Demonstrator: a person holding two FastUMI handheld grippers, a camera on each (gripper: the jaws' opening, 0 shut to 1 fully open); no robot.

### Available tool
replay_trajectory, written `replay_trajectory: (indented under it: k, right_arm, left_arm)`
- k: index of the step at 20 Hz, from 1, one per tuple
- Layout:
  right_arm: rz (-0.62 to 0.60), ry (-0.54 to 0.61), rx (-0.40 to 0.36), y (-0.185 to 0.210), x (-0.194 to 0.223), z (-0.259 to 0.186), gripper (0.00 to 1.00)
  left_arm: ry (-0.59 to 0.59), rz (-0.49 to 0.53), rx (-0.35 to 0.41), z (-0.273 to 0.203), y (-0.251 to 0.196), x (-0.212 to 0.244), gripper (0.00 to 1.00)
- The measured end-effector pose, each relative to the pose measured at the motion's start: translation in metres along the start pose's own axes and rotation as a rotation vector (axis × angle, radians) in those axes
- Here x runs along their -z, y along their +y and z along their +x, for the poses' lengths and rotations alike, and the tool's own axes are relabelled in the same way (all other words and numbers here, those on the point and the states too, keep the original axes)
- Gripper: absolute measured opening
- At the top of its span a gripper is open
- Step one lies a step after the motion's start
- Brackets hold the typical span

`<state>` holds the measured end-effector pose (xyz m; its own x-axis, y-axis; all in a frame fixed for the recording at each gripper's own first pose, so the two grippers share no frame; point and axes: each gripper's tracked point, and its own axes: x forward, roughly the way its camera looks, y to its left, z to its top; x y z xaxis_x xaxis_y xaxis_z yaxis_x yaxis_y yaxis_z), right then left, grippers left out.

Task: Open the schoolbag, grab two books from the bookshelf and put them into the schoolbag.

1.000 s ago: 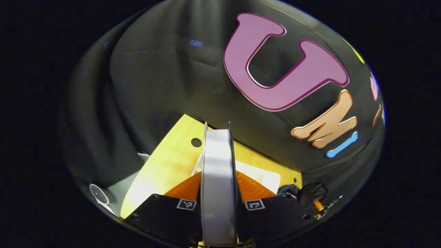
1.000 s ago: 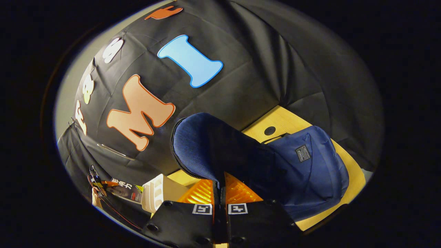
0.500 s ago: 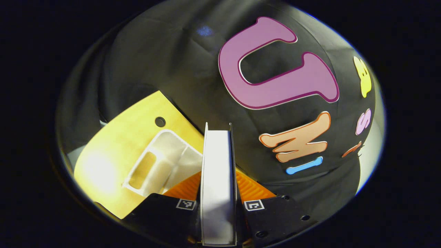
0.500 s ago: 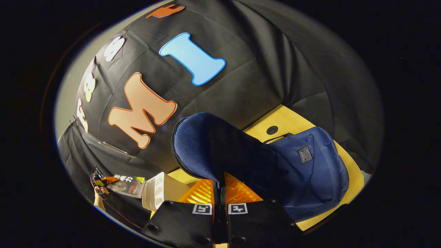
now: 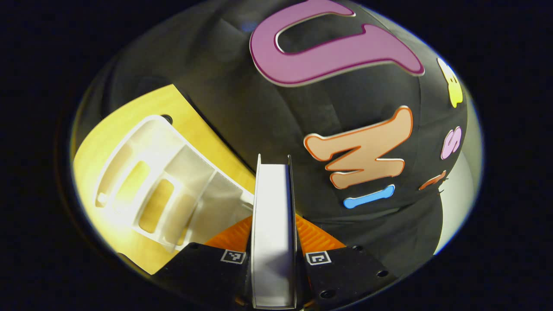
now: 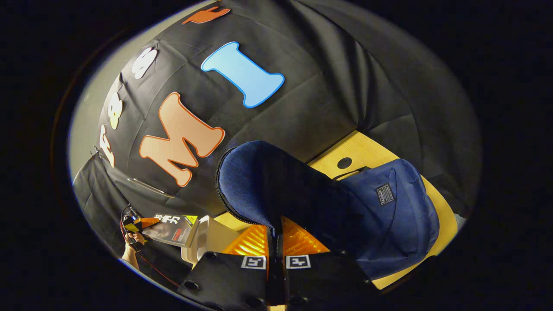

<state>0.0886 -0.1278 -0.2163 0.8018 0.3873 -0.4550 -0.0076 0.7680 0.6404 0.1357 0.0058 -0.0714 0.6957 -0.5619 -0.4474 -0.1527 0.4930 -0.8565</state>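
A book (image 5: 273,224) stands edge-on between the fingers of my left gripper (image 5: 274,235), which is shut on it, held up above the white bookshelf (image 5: 162,190) lying on the wooden table (image 5: 129,112). In the right gripper view, my right gripper (image 6: 275,239) is shut on the raised flap (image 6: 259,181) of the blue schoolbag (image 6: 389,216), holding it up. Far off at the lower left of that view, the other gripper (image 6: 136,224) carries the dark-covered book (image 6: 173,224) in a hand, beside the bookshelf (image 6: 211,237).
The wooden table (image 6: 367,151) has a round cable hole (image 6: 344,163) behind the bag. Black cloth walls close in behind the table in both views.
My left gripper has lifted and swung with the book, so the bookshelf now lies lower left in its view. In the right gripper view the book has come closer to the bag. The flap stays held.
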Motion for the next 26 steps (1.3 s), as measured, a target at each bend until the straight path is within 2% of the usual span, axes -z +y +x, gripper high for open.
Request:
replay_trajectory:
  k: [16,17,19,26]
  right_arm:
    - [0.024,-0.006,-0.039,-0.006,-0.006,-0.010,0.03]
    - [0.023,-0.007,-0.042,-0.007,-0.005,-0.012,0.03]
    - [0.025,-0.002,-0.051,-0.007,-0.004,-0.012,0.04]
    - [0.018,0.015,-0.087,-0.008,-0.006,-0.013,0.04]
  left_arm:
    - [0.214,0.009,0.039,0.155,-0.047,0.173,0.36]
    - [0.208,0.005,0.040,0.163,-0.048,0.179,0.34]
    - [0.200,-0.007,0.040,0.181,-0.048,0.192,0.36]
    - [0.260,-0.081,0.048,0.226,-0.064,0.250,0.36]
